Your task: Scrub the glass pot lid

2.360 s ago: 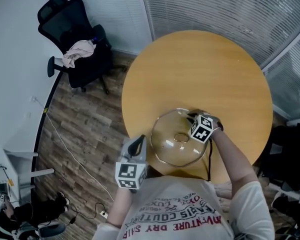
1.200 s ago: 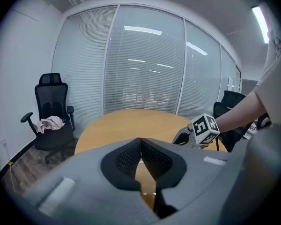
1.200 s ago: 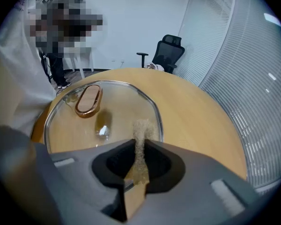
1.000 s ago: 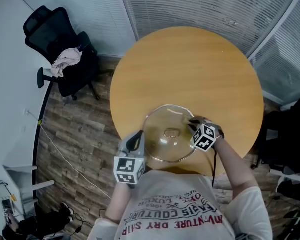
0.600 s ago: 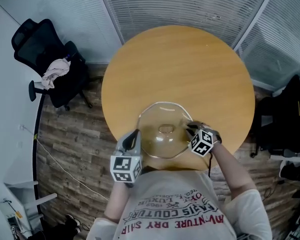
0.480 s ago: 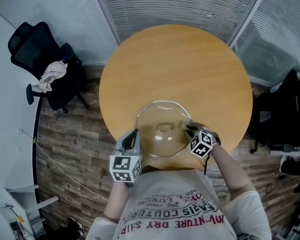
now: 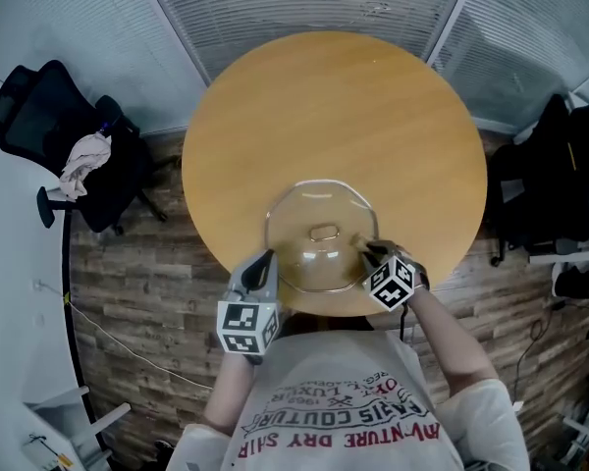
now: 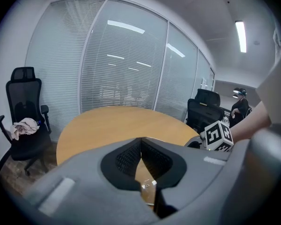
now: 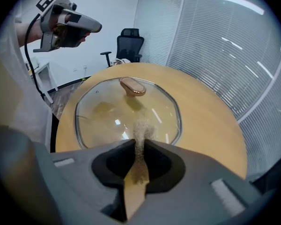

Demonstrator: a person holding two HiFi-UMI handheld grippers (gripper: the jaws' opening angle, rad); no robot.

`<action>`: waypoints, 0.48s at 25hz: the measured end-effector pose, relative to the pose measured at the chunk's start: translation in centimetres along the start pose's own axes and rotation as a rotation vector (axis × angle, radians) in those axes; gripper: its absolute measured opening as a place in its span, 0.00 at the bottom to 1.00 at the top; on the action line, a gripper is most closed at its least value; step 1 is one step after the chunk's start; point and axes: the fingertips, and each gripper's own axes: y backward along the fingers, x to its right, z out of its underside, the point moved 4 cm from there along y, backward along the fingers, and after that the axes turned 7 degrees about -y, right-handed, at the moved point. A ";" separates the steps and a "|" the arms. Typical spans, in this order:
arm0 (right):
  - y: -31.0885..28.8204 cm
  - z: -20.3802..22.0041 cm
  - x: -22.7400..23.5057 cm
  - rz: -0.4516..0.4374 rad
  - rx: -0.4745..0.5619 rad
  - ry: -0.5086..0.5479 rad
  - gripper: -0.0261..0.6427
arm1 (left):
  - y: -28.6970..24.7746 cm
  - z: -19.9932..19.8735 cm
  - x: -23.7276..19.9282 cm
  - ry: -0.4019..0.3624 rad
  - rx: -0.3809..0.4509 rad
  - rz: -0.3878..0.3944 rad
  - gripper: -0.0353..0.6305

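Observation:
The glass pot lid lies dome-up on the round wooden table, near its front edge, with a tan handle on top. My right gripper is at the lid's near right rim, shut on a thin tan scrub pad. The pad's frayed tip rests on the glass short of the handle. My left gripper hovers at the lid's near left edge, held off the table. Its jaws are shut with nothing between them.
A black office chair with a pale cloth on its seat stands on the wood floor to the left. More dark chairs stand to the right. Blind-covered glass walls run behind the table. The person's torso is close to the table's front edge.
My right gripper has slid with the pad from the lid's far right rim toward its near right rim. The left gripper stays by the near left edge. The head view has shifted.

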 end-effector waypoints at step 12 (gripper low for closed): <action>0.6 -0.8 -7.0 0.077 -0.058 -0.222 0.13 | 2.2 2.8 -2.3 -0.030 -0.020 0.107 0.06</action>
